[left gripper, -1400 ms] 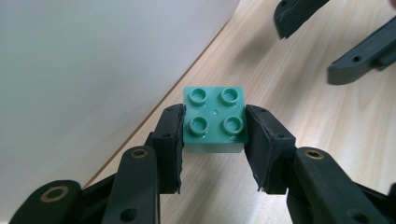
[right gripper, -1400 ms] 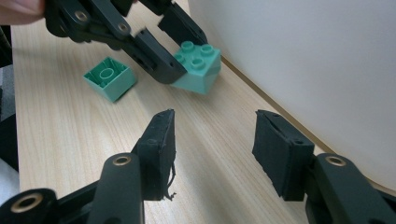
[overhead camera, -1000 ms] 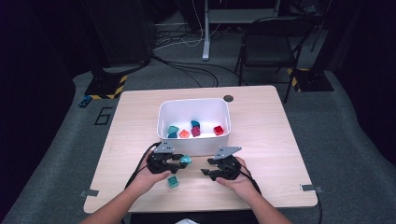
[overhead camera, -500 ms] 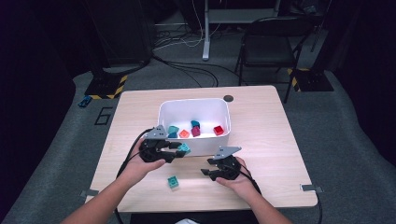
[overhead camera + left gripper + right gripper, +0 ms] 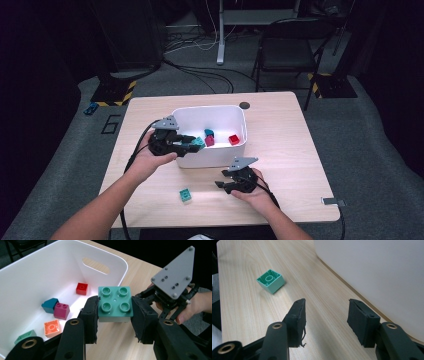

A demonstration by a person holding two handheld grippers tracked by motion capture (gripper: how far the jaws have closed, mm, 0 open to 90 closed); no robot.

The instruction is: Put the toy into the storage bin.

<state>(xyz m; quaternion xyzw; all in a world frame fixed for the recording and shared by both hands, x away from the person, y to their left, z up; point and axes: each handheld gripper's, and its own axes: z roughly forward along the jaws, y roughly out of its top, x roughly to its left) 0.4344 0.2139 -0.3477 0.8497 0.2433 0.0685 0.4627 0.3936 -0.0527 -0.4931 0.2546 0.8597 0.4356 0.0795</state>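
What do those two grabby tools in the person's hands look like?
Each tool, the left tool and the right tool, is black with two chunky jaws, padded inside and with brass-coloured rivets. A grey three-cornered plate with small screws sits on top. A black cable trails away. The forearms are bare, no sleeves.

We see a light wooden table (image 5: 280,130) carrying a white bin (image 5: 212,156) near its middle. A small green brick (image 5: 185,195) lies hollow side up on the bare wood in front of the bin, and a dark round disc (image 5: 244,105) sits just behind it.
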